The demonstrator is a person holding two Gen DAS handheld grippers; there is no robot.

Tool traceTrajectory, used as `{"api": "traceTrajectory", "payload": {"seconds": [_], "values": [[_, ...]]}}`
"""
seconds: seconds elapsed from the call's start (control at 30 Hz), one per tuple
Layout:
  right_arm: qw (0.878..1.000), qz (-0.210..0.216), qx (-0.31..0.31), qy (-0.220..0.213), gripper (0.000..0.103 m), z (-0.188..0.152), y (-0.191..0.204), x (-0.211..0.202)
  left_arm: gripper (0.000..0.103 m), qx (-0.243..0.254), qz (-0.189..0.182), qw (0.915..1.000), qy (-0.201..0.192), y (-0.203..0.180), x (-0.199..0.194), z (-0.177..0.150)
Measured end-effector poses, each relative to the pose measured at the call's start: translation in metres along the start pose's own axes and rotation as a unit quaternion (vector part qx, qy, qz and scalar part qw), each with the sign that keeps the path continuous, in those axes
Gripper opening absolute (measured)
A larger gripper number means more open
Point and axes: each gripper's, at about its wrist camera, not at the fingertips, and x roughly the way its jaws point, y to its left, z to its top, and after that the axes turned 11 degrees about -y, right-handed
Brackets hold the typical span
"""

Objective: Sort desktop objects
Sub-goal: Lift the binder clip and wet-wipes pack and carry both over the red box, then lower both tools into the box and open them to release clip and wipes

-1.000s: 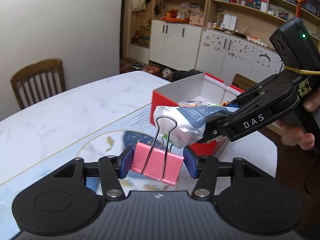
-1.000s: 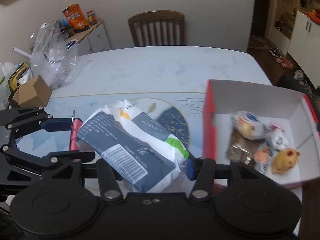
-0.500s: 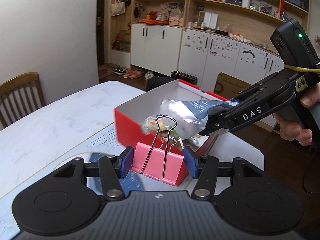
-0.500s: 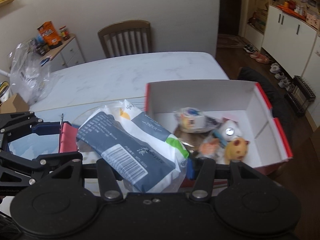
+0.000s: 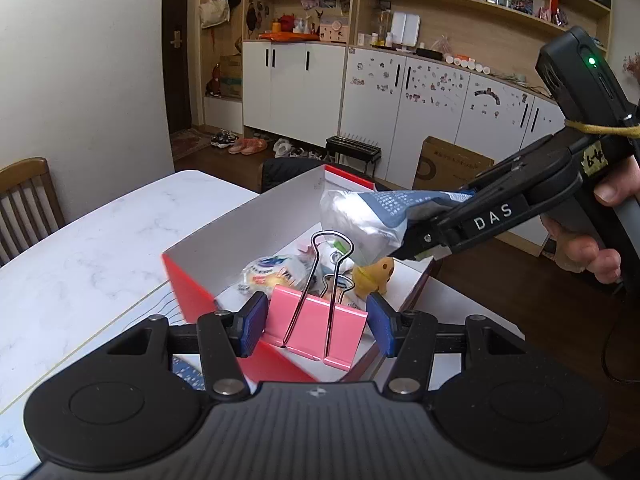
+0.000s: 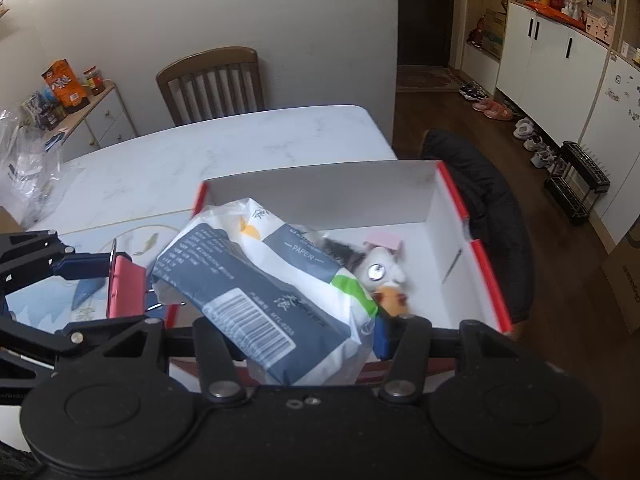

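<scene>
My left gripper (image 5: 316, 322) holds a pink metal binder clip with wire handles (image 5: 316, 328), its blue pads (image 5: 252, 322) pressed against the clip's two sides. The grip matches the frame of a second ago; the clip sits the same between the pads.

My right gripper (image 6: 310, 330) is clamped on a soft plastic pack of paper tissues, dark blue and white with a barcode (image 6: 264, 284). The pack fills the space between the fingers, tilted, its barcode end nearest the camera. That grip is likewise unchanged.

What has changed is the background. A second ago the red cardboard box with a white interior (image 5: 256, 224) lay ahead and to the right of both tools, over the patterned mat. Now both held items hang above the open box: the clip over its near red wall, the tissue pack over its near left corner (image 6: 200, 196).

Inside the box lie a yellow animal-shaped toy (image 5: 374, 276), a small wrapped packet (image 5: 268, 272) and a pink sticky-note pad (image 6: 384, 240), with other small items that I cannot tell apart.

The white marble-pattern table (image 6: 224, 148) carries the box; a wooden chair (image 6: 210, 80) stands beyond it.
</scene>
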Motion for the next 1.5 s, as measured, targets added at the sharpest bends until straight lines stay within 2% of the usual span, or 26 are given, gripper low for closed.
{"api": "traceTrajectory", "payload": {"seconds": [0.3,0.67,0.87,1.23,1.5], "values": [[1.000,-0.014,0.007,0.012,0.052,0.007,-0.037,0.024,0.053,0.002,0.007,0.9996,0.027,-0.013,0.045,0.005],[0.999,-0.023,0.011,0.037,0.053,0.017,-0.059,0.076,0.053,0.017,0.021,0.9969,0.074,-0.014,0.098,0.005],[0.998,-0.024,0.016,0.055,0.053,0.019,-0.066,0.106,0.053,0.008,0.028,0.9945,0.100,-0.009,0.121,-0.001],[0.996,-0.035,-0.027,0.080,0.053,0.018,-0.061,0.144,0.053,0.001,0.037,0.9909,0.129,-0.006,0.139,-0.012],[0.994,-0.027,-0.038,0.103,0.055,0.011,-0.058,0.161,0.053,-0.011,0.036,0.9886,0.146,-0.002,0.146,-0.018]]}}
